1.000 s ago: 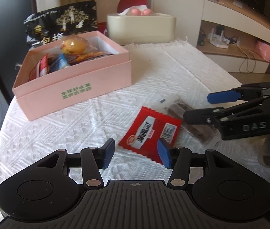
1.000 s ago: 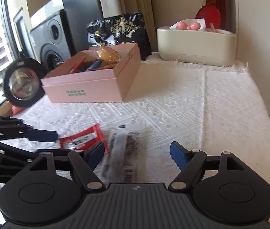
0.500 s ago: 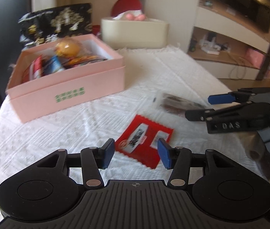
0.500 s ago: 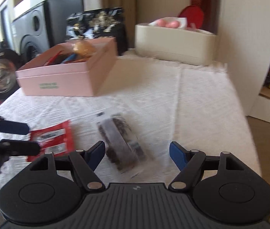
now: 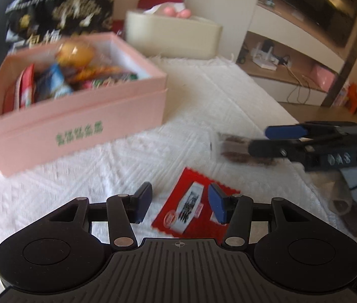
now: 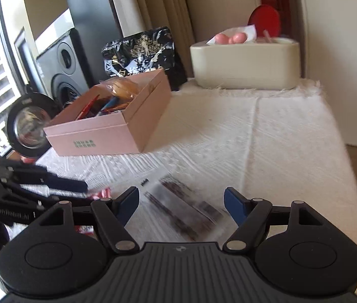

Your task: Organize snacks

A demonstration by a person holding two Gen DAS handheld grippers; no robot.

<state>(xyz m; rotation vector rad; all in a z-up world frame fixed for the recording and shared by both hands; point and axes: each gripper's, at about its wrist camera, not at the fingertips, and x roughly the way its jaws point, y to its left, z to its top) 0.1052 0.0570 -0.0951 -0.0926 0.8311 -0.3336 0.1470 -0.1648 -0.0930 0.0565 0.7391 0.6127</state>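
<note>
Pick-up approach: left gripper [image 5: 179,203] spread over red packet [image 5: 191,207], right gripper [image 6: 181,205] spread over clear packet [image 6: 183,209]; next lower, pinch, carry to box [image 5: 82,123]

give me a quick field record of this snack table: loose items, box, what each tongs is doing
loose snacks: red packet; clear packet of dark snacks
box: pink box, open, holding snacks
surface: white tablecloth
left tongs: open, empty, over the red packet
right tongs: open, empty, over the clear packet
behind: cream tissue box, black bag
</note>
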